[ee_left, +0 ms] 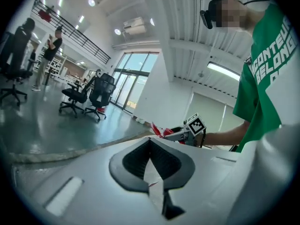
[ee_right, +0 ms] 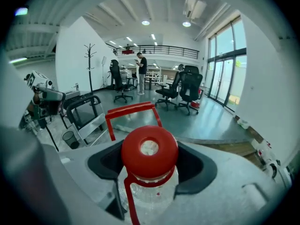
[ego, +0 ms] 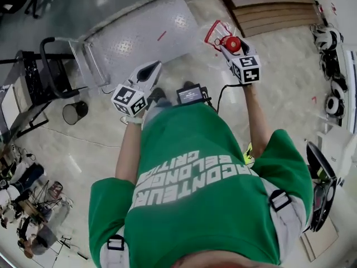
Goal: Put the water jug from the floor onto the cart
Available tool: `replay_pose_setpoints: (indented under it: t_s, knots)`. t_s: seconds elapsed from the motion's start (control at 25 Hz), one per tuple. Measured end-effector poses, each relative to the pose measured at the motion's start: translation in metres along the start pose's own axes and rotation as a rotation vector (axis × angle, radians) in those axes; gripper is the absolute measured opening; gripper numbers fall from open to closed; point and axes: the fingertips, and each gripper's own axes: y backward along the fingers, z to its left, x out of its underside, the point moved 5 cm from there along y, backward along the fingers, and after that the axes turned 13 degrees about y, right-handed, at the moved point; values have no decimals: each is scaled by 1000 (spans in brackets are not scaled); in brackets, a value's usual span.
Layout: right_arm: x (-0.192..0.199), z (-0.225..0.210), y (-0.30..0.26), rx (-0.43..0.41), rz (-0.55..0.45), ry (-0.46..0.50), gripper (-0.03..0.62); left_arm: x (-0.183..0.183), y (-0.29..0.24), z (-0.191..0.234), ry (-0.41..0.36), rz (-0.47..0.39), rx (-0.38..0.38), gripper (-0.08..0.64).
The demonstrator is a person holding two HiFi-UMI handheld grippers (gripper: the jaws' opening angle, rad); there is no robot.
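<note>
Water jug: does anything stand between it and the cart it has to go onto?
Nothing visible does. The water jug hangs by its neck in the jaws of the right gripper, just beside the cart, with only floor between them. The left gripper, jaws shut and empty, sits by the cart's near edge, off that line.

There was one water jug [ee_right: 149,184], with one red cap [ee_right: 150,151] and one red carry handle [ee_right: 133,109]. I counted two claws, the left claw [ego: 152,67] and the right claw [ego: 227,44]. Each bore one marker cube, so two marker cubes [ego: 129,99] [ego: 247,68] in all. One cart [ego: 139,32] and one wire bin [ego: 74,112] stood on the floor. Farther off were three black office chairs [ee_right: 117,82] [ee_right: 171,92] [ee_right: 191,88], one coat stand [ee_right: 90,62] and one standing person [ee_right: 141,74].
</note>
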Motion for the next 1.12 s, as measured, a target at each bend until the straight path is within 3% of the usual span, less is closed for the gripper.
replay_pose_setpoints:
  t_s: [0.32, 0.48, 0.8, 1.12]
  knots:
    - [-93, 49, -68, -190, -100, 186, 302, -11, 68, 24, 20, -155, -180, 15]
    - [-124, 77, -91, -247, -125, 250, 302, -11, 93, 36, 27, -191, -223, 15]
    - [-159, 130, -121, -334, -112, 349, 301, -15, 140, 63, 39, -246, -256, 15]
    - [-180, 169, -127, -341, -85, 421, 302, -23, 174, 87, 29, -277, -211, 14]
